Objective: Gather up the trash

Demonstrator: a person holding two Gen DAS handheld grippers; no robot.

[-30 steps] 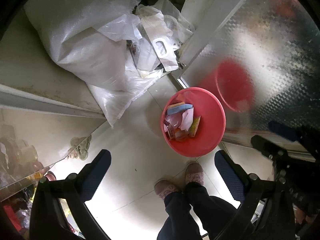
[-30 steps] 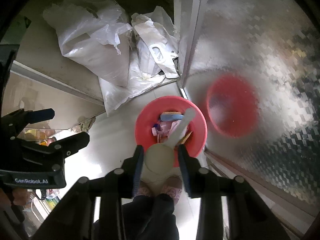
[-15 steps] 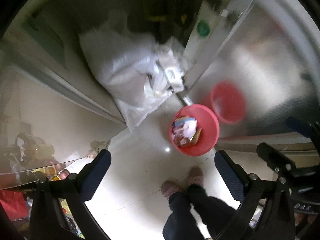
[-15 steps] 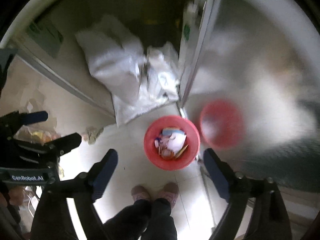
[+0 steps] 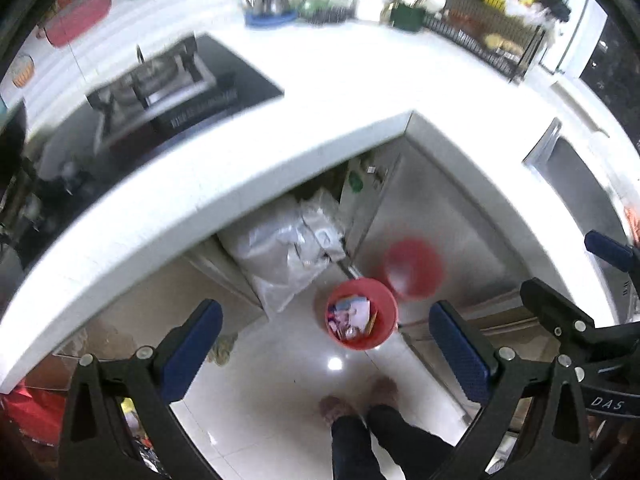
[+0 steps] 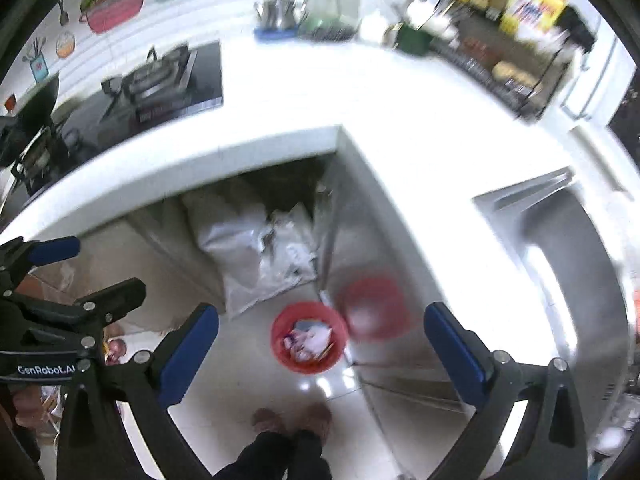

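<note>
Kitchen floor seen from above: round red plastic bin [image 5: 362, 316] of wrappers beside metal cabinet door [image 5: 436, 216]. Left gripper [image 5: 326, 354] gapes wide, empty; right gripper [image 6: 322, 354], opening, holds nothing. Risk: bin sits near person's slippered feet [image 6: 292, 420], so a step could tip it.

both cameras look steeply down from high above the round red plastic bin [image 5: 362, 317] [image 6: 309, 336] on the floor, so it looks small and far. the left wrist view sits to the left of the bin, the right wrist view to the right. both share the bin and the white counter [image 5: 352, 92] [image 6: 304, 92] behind it.
</note>
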